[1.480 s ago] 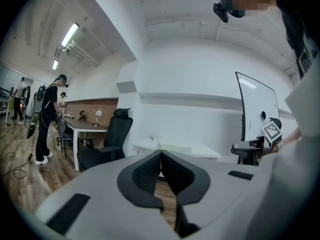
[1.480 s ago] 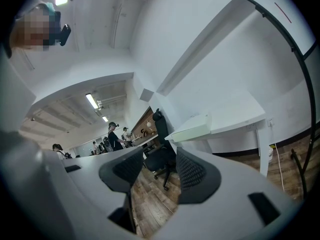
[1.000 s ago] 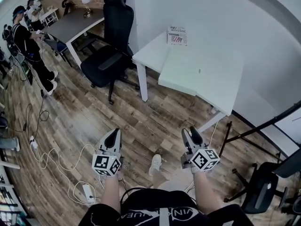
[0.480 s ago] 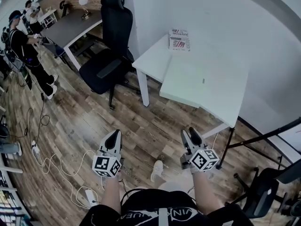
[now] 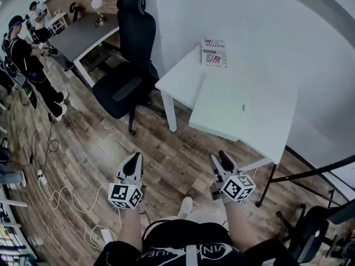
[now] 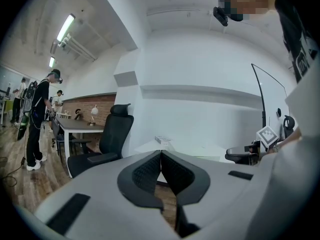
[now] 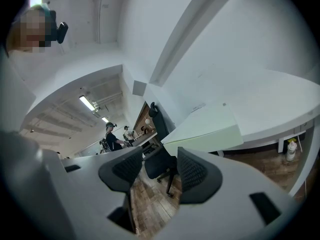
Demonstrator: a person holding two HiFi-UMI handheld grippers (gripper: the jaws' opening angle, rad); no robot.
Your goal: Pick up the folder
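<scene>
The folder (image 5: 244, 112) is a large pale green flat thing lying on the white table (image 5: 180, 76), its near edge over the table's front side. In the right gripper view the folder (image 7: 210, 129) shows ahead, beyond the jaws. Both grippers are held low over the wooden floor, short of the table. My left gripper (image 5: 135, 158) is shut, its pads meeting at the tips (image 6: 161, 154) with nothing in them. My right gripper (image 5: 219, 158) stands open, and only floor and a chair show through its gap (image 7: 160, 159).
A black office chair (image 5: 125, 76) stands left of the table. A printed paper (image 5: 214, 52) lies at the table's far corner. A grey desk with a lamp (image 5: 83, 35) and people (image 5: 25, 49) are at the far left. Cables (image 5: 61, 193) cross the floor; a black stand (image 5: 310, 170) rises at right.
The table, folder and chair have drawn nearer in the head view as I walk toward them. Both grippers keep their pose and jaw state.
</scene>
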